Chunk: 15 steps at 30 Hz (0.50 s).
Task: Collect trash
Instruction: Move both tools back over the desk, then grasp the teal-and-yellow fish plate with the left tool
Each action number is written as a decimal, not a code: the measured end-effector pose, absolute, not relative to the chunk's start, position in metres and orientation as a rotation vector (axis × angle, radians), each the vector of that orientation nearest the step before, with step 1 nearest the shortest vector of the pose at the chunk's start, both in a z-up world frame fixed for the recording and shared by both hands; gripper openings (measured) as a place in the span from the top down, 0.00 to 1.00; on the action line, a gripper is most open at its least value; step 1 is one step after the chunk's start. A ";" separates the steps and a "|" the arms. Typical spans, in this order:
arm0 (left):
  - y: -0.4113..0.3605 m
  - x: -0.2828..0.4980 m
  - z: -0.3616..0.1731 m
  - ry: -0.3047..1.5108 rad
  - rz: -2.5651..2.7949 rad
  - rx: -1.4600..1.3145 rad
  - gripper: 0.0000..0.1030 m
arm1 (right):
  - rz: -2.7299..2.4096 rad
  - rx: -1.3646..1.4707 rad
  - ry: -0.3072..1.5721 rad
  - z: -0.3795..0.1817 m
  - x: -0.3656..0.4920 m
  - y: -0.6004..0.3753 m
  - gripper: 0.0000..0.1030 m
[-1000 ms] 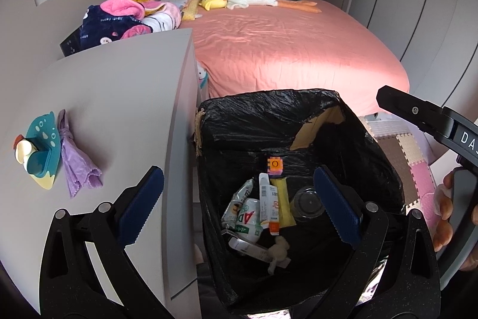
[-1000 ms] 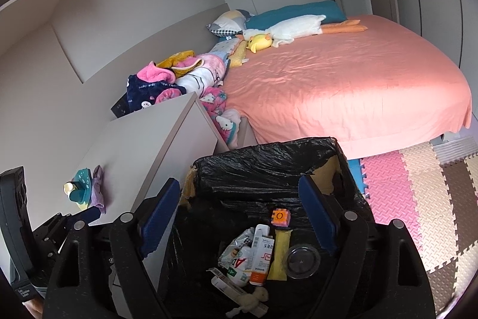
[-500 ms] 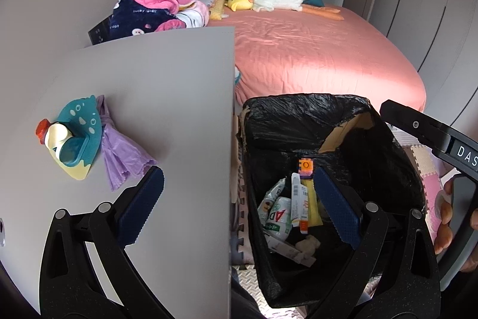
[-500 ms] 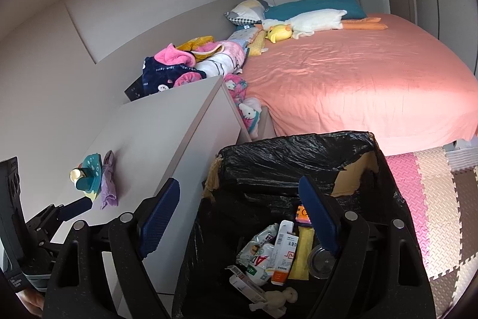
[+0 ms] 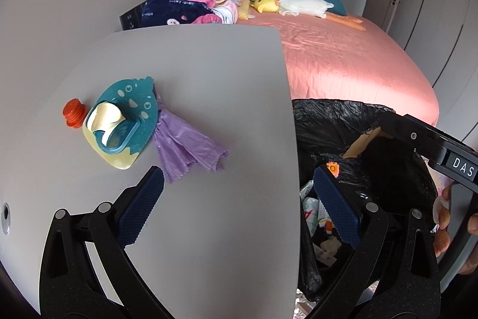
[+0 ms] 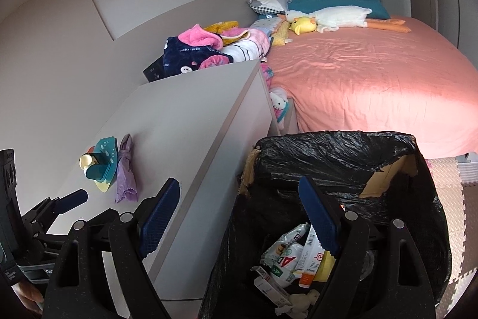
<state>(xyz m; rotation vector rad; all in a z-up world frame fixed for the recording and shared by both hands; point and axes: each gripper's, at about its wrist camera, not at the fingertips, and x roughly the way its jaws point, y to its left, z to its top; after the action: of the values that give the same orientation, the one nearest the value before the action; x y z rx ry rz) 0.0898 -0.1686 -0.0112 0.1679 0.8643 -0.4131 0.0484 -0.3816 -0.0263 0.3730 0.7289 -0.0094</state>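
A black-lined trash bin (image 6: pixel 337 157) stands beside a grey cabinet (image 5: pixel 209 79) and holds several wrappers and boxes (image 6: pixel 294 259). On the cabinet top lie a crumpled purple bag (image 5: pixel 185 145), a teal and yellow package (image 5: pixel 122 124) and a red cap (image 5: pixel 73 112). My left gripper (image 5: pixel 236 208) is open and empty, just short of the purple bag, over the cabinet's right edge. My right gripper (image 6: pixel 239 217) is open and empty above the bin's left rim. The bin (image 5: pixel 352 124) also shows in the left wrist view, and the purple bag (image 6: pixel 125 172) in the right wrist view.
A bed with a pink sheet (image 6: pixel 373 79) lies behind the bin, with plush toys (image 6: pixel 328 17) and pillows at its head. A pile of clothes (image 5: pixel 185 5) sits behind the cabinet. Foam floor mats (image 6: pixel 454 178) lie to the right.
My left gripper has swung left from over the bin to over the cabinet top, closer to the purple bag. My right gripper has shifted slightly left and stays over the bin.
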 end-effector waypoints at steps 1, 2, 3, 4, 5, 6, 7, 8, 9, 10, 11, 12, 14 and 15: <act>-0.165 0.092 -0.011 0.864 -0.407 0.166 0.06 | -0.004 0.371 0.732 -0.027 0.051 -0.378 0.20; -0.161 0.093 -0.011 0.864 -0.401 0.164 0.06 | 0.002 0.371 0.735 -0.028 0.054 -0.374 0.20; -0.157 0.095 -0.012 0.863 -0.394 0.162 0.06 | 0.009 0.372 0.739 -0.028 0.056 -0.371 0.20; -0.153 0.096 -0.012 0.863 -0.386 0.159 0.06 | 0.016 0.373 0.743 -0.029 0.059 -0.368 0.20; -0.149 0.098 -0.012 0.863 -0.378 0.156 0.06 | 0.022 0.373 0.747 -0.030 0.062 -0.364 0.20; -0.146 0.100 -0.012 0.863 -0.371 0.155 0.06 | 0.028 0.372 0.751 -0.032 0.064 -0.361 0.20; -0.142 0.101 -0.012 0.862 -0.363 0.154 0.06 | 0.033 0.371 0.754 -0.033 0.066 -0.358 0.20; -0.138 0.103 -0.012 0.861 -0.355 0.154 0.06 | 0.038 0.369 0.757 -0.033 0.068 -0.355 0.20; -0.134 0.105 -0.012 0.858 -0.345 0.155 0.06 | 0.042 0.368 0.760 -0.034 0.071 -0.352 0.20; -0.131 0.107 -0.013 0.855 -0.335 0.158 0.06 | 0.046 0.367 0.763 -0.034 0.073 -0.349 0.20; -0.128 0.109 -0.013 0.853 -0.324 0.163 0.06 | 0.050 0.365 0.766 -0.035 0.075 -0.347 0.20; -0.125 0.111 -0.014 0.852 -0.314 0.168 0.06 | 0.053 0.362 0.768 -0.036 0.077 -0.344 0.20; -0.119 0.114 -0.016 0.850 -0.298 0.174 0.06 | 0.058 0.360 0.773 -0.037 0.082 -0.340 0.20; -0.117 0.117 -0.016 0.850 -0.294 0.175 0.06 | 0.062 0.360 0.775 -0.038 0.084 -0.338 0.20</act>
<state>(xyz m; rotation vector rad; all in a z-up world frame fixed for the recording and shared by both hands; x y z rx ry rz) 0.1168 -0.1172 -0.0163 0.1752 0.8499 -0.2936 0.0842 -0.3381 -0.0380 0.3596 0.7752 0.0620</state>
